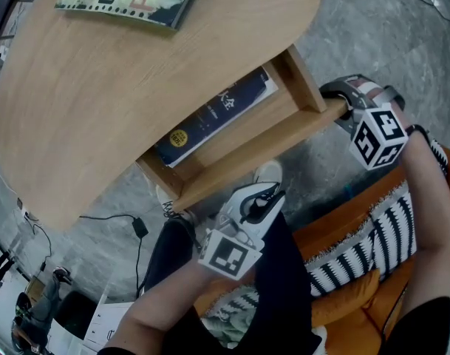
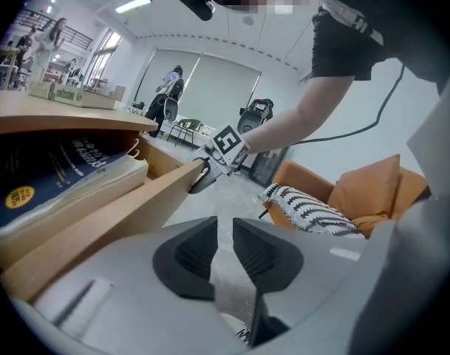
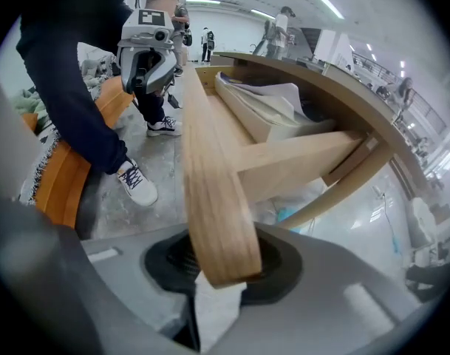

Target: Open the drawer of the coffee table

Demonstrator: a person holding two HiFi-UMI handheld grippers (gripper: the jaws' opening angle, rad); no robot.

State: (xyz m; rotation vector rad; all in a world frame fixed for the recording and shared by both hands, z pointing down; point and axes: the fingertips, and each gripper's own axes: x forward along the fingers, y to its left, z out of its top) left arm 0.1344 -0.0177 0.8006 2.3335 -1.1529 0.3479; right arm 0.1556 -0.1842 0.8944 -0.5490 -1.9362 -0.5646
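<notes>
As the pale wooden drawer [image 1: 263, 152] sits pulled out beneath the oval light-wood table [image 1: 136, 80], its long front runs lower left to upper right; its rear and dark blue book [image 1: 213, 117] hide partly under the top. Right tongs [image 3: 221, 261] clamp its end; left tongs [image 2: 223, 246] hang slightly parted, empty.

Coffee table [image 1: 99, 87]: light natural wood, with a smooth top whose outline is rounded and curving. A slanted wooden leg shows under the top in the right gripper view.

Drawer [image 1: 243, 161]: same light wood, mounted directly beneath the tabletop. Condition: open, drawn partly out toward the lower right of the head view, with its rear portion under the top. The front panel is a long, plain board with rounded ends, and no handle can be made out. The side walls meet the front panel squarely. The right side wall and part of the drawer floor are exposed.
</notes>
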